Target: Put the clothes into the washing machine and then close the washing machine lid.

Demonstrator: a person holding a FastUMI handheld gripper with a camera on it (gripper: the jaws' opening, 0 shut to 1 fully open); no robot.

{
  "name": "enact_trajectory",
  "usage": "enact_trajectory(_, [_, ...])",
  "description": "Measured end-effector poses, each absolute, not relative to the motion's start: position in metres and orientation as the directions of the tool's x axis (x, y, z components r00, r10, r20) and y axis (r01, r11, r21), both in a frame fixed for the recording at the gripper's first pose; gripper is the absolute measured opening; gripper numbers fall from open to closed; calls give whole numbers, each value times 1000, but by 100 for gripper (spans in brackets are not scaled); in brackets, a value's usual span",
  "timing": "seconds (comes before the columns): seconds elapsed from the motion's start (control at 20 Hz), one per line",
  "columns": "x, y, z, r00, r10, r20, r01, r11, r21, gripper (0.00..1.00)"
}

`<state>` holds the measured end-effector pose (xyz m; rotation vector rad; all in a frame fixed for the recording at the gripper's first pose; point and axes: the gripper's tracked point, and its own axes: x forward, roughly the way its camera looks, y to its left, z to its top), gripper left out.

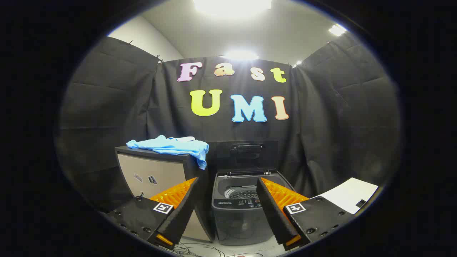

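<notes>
Standing wide apart at the bottom of the gripper view, 2 fingers [185,194] of the gripper [227,185], gripping nothing, with bare air between the tips. Showing 1 square printed marker [162,207] on the left finger block and 1 more [296,208] on the right. Sitting beyond the fingers, framed in the gap between them, a small top-loading washing machine [240,214], its lid [246,154] raised upright against the booth wall, drum mouth showing open below. Standing just beside the machine, to its left, a dark cabinet [157,171] with a pale front panel. Lying on the cabinet top, light blue clothes [171,145], spread flat, 1 corner drooping over the edge nearest the machine. Trailing thin cables [194,250] over the floor below the fingers. Resting off to the right, well apart from the machine, a white board [348,196].
</notes>
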<state>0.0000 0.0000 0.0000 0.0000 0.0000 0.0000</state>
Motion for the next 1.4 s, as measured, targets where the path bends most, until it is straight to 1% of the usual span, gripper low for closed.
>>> enact_trajectory(0.4, [-7,2,0,1000,3,2,-3,1000,-22,98])
enact_trajectory(1.0, [-8,5,-1,1000,4,3,-4,1000,-1,98])
enact_trajectory(1.4, [2,14,15,999,39,12,-39,999,6,98])
